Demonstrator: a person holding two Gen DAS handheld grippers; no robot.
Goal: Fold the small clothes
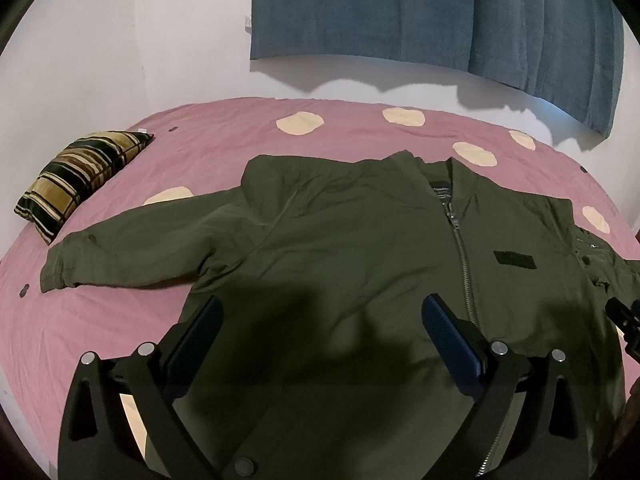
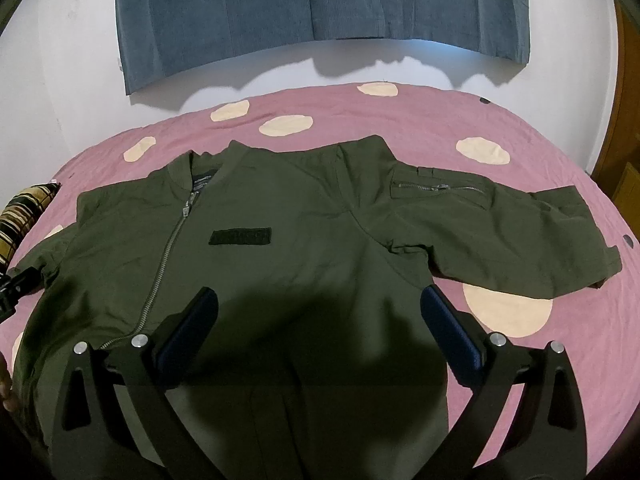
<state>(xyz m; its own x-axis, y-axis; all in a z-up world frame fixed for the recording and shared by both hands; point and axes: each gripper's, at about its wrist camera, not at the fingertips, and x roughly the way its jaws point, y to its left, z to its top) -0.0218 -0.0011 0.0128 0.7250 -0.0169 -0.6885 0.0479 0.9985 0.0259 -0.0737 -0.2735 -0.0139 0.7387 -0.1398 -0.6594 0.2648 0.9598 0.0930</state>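
An olive green zip-up jacket (image 1: pixel 340 248) lies flat, front up, on the pink bed, zipper closed, both sleeves spread out sideways. It also shows in the right wrist view (image 2: pixel 304 232), with a zip pocket on its right sleeve (image 2: pixel 480 224). My left gripper (image 1: pixel 322 312) is open and empty, hovering above the jacket's left half near the hem. My right gripper (image 2: pixel 318 304) is open and empty above the jacket's right half. The right gripper's edge shows in the left wrist view (image 1: pixel 624 320).
The pink bedsheet (image 1: pixel 120 320) has cream dots. A striped brown-and-black pillow (image 1: pixel 76 176) lies at the far left of the bed. A blue curtain (image 2: pixel 320 8) hangs on the white wall behind. A wooden door (image 2: pixel 624 120) stands at the right.
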